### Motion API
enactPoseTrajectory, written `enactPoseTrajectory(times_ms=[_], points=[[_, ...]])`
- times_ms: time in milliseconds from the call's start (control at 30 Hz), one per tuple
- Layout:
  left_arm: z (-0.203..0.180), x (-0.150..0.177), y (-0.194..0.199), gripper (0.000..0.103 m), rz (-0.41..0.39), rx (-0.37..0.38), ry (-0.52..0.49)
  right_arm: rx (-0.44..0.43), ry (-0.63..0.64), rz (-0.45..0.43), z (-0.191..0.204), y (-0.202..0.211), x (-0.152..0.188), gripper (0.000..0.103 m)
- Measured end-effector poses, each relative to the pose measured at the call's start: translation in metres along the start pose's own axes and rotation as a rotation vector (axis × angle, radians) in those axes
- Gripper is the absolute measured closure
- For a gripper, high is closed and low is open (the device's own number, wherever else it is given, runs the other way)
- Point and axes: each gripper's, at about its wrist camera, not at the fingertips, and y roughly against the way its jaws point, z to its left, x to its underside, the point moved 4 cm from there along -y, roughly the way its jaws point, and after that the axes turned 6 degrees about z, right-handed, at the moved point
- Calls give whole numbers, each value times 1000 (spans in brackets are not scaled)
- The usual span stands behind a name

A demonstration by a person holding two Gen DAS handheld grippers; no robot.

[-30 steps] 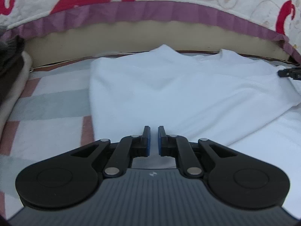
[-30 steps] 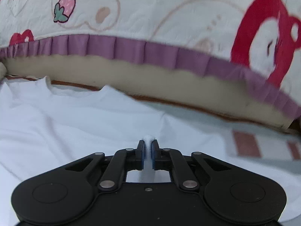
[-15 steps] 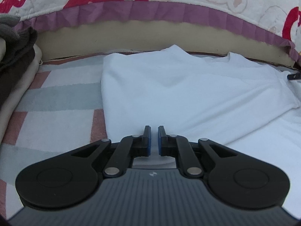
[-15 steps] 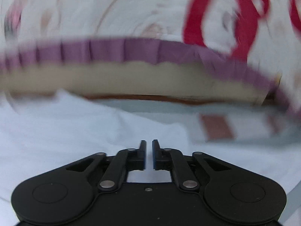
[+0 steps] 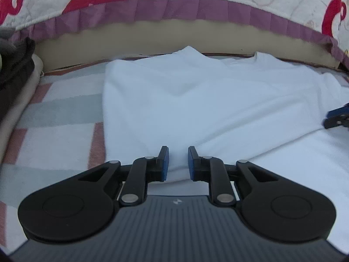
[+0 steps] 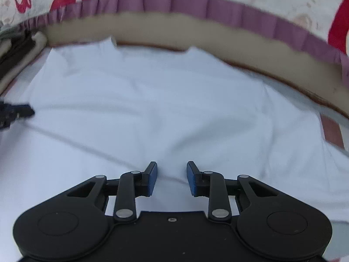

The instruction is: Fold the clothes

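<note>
Lying flat on the checked blanket (image 5: 54, 118), the white T-shirt (image 5: 196, 100) has one side folded inward, its collar end near the beige edge under the purple-frilled quilt (image 5: 196, 6); the left gripper (image 5: 178, 160) has just been opening and stands spread over the folded edge, gripping nothing, and the right gripper (image 6: 171, 178) has likewise just been opening, spread above plain cloth with nothing between its pads. Doing the next fold well, I judge, means pinching both layers at matching points and carrying them across together so the crease stays straight. Dark clothes (image 5: 15, 65) at far left are cut off, and the shirt's hem lies hidden below both grippers
</note>
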Motion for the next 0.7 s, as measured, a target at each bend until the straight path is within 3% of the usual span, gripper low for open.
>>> enactPoseTrajectory(times_ms=[100, 167, 233, 267, 300, 367, 433, 467, 500, 567, 633, 700], points=[[8, -2, -1, 81, 4, 13, 45, 20, -85, 53, -17, 10, 17, 72], [9, -2, 1, 81, -1, 20, 46, 3, -164, 41, -27, 18, 29, 71], [9, -4, 1, 78, -11, 24, 31, -65, -269, 10, -33, 25, 38, 61], [9, -4, 1, 77, -16, 27, 27, -119, -363, -21, -38, 27, 41, 56], [9, -4, 1, 76, -18, 30, 30, -177, -469, -59, -43, 28, 44, 44], [11, -5, -1, 75, -19, 30, 63, -279, -703, -147, -56, 25, 50, 39], [13, -7, -2, 75, -18, 29, 100, -284, -894, -206, -64, 13, 55, 41], [13, -7, -2, 75, -17, 27, 109, -241, -902, -237, -62, 11, 52, 40], [13, -8, -3, 75, -16, 23, 114, -182, -873, -269, -58, 11, 47, 42], [14, -8, -2, 75, -15, 8, 96, -102, -798, -329, -52, 12, 37, 100], [16, -6, 0, 75, -13, -9, 77, -129, -734, -380, -53, 27, 37, 98], [21, -4, 2, 75, -10, -14, 63, -59, -649, -368, -57, 40, 40, 100]])
